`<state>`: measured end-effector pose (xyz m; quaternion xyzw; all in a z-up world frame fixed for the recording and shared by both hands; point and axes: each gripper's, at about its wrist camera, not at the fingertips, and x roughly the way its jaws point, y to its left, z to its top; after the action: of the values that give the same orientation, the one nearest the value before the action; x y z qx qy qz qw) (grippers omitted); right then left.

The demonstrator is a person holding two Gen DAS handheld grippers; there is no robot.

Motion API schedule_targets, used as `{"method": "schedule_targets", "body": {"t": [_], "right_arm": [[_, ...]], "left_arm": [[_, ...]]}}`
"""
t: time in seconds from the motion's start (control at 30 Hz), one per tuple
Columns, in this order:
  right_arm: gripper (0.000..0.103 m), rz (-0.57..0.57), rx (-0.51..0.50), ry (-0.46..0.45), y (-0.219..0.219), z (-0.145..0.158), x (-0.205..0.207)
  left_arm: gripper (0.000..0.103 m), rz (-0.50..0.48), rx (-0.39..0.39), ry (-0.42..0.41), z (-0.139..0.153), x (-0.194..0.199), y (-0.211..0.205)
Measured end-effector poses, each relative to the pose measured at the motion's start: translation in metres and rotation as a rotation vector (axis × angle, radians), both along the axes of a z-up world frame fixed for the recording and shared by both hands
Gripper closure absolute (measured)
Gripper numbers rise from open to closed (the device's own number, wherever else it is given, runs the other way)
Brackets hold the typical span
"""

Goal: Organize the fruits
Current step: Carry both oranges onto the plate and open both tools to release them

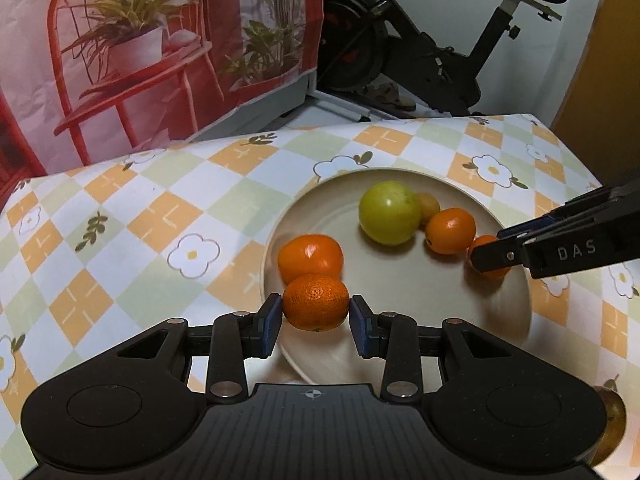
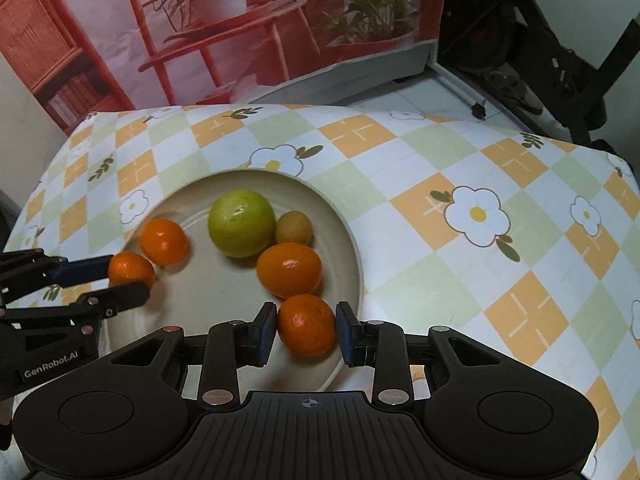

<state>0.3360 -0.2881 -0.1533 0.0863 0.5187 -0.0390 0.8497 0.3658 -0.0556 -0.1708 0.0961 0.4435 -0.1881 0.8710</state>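
A cream plate (image 1: 404, 284) (image 2: 224, 296) on the checked cloth holds a green apple (image 1: 390, 213) (image 2: 242, 223), a small yellow-brown fruit (image 1: 429, 204) (image 2: 294, 228) and two loose oranges (image 1: 450, 231) (image 1: 310, 258). My left gripper (image 1: 316, 305) is shut on a tangerine (image 1: 316, 302) at the plate's near left rim. In the right wrist view that gripper (image 2: 128, 280) comes in from the left with its tangerine (image 2: 130, 267). My right gripper (image 2: 306, 323) is shut on another tangerine (image 2: 306, 325) over the plate's near right edge. I see it from the side (image 1: 488, 249) in the left wrist view.
The flower-and-check tablecloth (image 2: 460, 264) covers the whole table. A brown pear-like fruit (image 1: 608, 420) lies at the near right corner of the left wrist view. Behind the table hang a red printed backdrop (image 1: 160, 48) and an exercise bike (image 1: 420, 52).
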Motion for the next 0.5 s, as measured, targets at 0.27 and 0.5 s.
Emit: {"method": "schedule_targets", "body": {"t": [0.27, 0.5], "right_arm": [[0.074, 0.012, -0.016, -0.015, 0.001, -0.001, 0.004], [0.073, -0.002, -0.009, -0.022, -0.001, -0.001, 0.004]], "left_arm": [[0.064, 0.0, 0.006, 0.005, -0.008, 0.009, -0.004], [0.064, 0.016, 0.005, -0.005, -0.01, 0.014, -0.007]]}}
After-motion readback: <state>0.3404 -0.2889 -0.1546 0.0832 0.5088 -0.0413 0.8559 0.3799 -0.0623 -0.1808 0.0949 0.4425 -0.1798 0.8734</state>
